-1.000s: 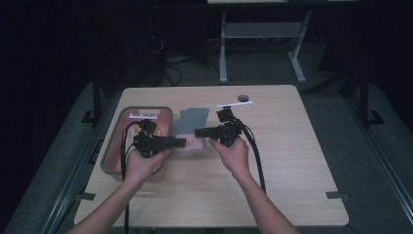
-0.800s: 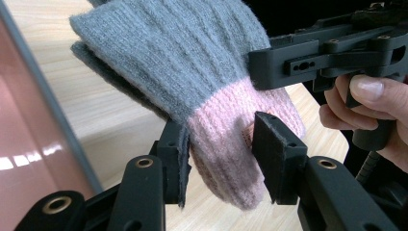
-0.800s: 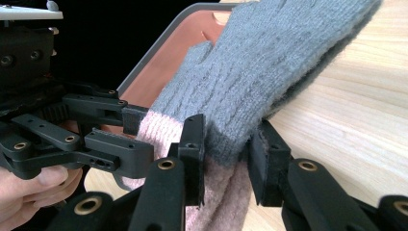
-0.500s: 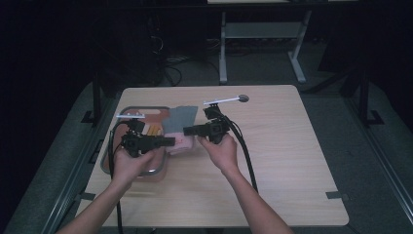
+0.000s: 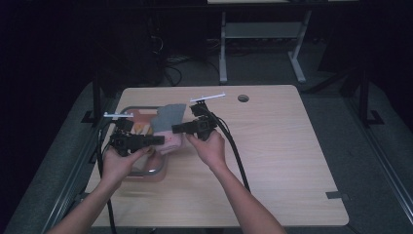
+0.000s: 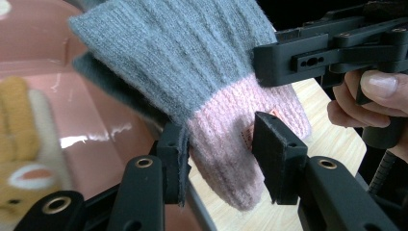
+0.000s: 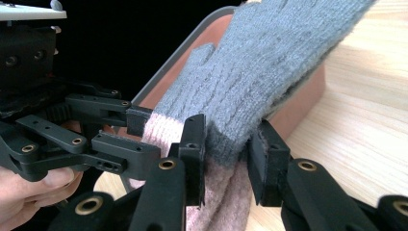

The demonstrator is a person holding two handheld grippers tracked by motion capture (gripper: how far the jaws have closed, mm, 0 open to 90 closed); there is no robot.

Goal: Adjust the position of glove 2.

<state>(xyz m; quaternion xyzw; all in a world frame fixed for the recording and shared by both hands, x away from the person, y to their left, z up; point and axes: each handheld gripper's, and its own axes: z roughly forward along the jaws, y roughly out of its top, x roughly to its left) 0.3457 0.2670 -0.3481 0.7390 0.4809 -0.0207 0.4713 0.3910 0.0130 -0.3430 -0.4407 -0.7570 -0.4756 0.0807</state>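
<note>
Both the left gripper (image 5: 158, 140) and the right gripper (image 5: 176, 128), each partly closed, pinch the pink cuff of the grey knitted glove (image 5: 168, 118), holding it raised over the right edge of the pink tray (image 5: 127, 109), apparently to lift it clear.

Overhead camera faces forward; gripper cameras close-up, sharing glove (image 6: 211, 91).

The glove (image 6: 192, 82) is soft ribbed knit, grey with a fuzzy pink cuff. The tray (image 6: 96, 125) looks like glossy pink plastic. The table (image 5: 272, 146) is pale matt wood grain. Both grippers' jaws are matt black plastic.
</note>
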